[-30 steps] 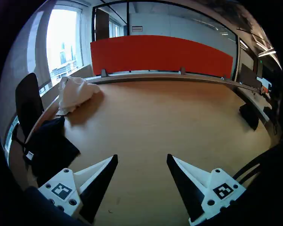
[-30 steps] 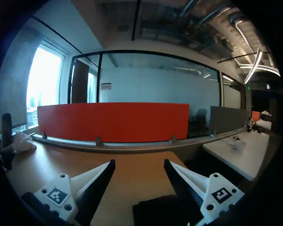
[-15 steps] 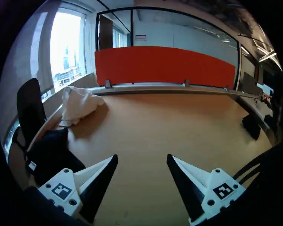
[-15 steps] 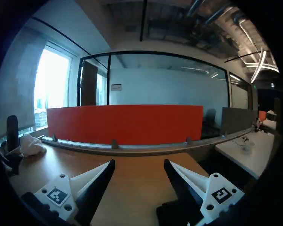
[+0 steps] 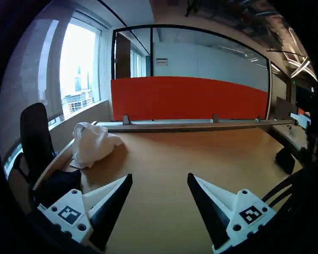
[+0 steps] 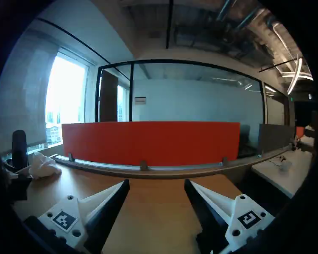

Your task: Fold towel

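A: Where is the towel [image 5: 92,144]?

B: It lies crumpled in a white heap near the far left corner of the wooden desk [image 5: 180,156], just before the red divider panel [image 5: 188,98]. Its edges and corners are lost in the bunch. In the right gripper view it is a small pale lump at the left border, hard to read.

A: And the tongs?

B: The left gripper [image 5: 159,175] hangs over the desk with its 2 fingers [image 5: 112,199] spread wide and nothing between them, well apart from the towel. The right gripper [image 6: 156,181] is likewise wide and empty above the desk.

A: Anything cut off?

B: A black office chair [image 5: 35,131] stands beside the desk's left edge, its base hidden. A dark mass [image 5: 59,186] lies nearer than the towel, partly behind 1 finger; I cannot tell what it is. Another dark object [image 5: 285,160] sits by the desk's right edge, too dim to name.
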`<state>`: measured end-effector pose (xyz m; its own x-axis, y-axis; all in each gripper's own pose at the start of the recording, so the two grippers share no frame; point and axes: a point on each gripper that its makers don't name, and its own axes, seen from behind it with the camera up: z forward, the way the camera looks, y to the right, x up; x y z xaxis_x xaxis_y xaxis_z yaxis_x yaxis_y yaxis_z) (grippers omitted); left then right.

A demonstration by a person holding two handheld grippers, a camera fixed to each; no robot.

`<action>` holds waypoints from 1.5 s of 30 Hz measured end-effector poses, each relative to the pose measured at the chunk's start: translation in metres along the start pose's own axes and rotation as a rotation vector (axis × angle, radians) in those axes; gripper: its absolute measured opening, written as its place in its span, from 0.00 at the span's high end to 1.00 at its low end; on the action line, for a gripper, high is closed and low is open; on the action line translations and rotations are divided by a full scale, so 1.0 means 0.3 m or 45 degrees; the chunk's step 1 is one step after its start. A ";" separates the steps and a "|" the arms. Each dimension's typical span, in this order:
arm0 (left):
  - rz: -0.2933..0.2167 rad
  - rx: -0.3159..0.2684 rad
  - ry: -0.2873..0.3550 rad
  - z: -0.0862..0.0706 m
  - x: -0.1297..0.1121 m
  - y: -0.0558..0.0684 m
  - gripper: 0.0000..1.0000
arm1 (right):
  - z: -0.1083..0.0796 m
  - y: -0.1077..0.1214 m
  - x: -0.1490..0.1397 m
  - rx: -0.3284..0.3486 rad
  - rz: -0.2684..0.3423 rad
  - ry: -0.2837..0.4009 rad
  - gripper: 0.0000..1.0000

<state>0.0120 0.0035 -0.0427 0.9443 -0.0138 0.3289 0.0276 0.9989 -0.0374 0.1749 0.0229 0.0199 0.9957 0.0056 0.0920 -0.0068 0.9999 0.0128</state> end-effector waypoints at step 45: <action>-0.089 -0.007 0.361 0.080 0.263 -0.048 0.04 | -0.023 -0.177 0.053 -0.026 0.050 -0.016 0.00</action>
<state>0.0781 -0.0108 0.0064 0.9940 -0.0953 0.0539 0.0970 0.9949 -0.0291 0.1918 -0.0302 0.0138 0.9935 0.0445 0.1046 -0.0435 0.9990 -0.0115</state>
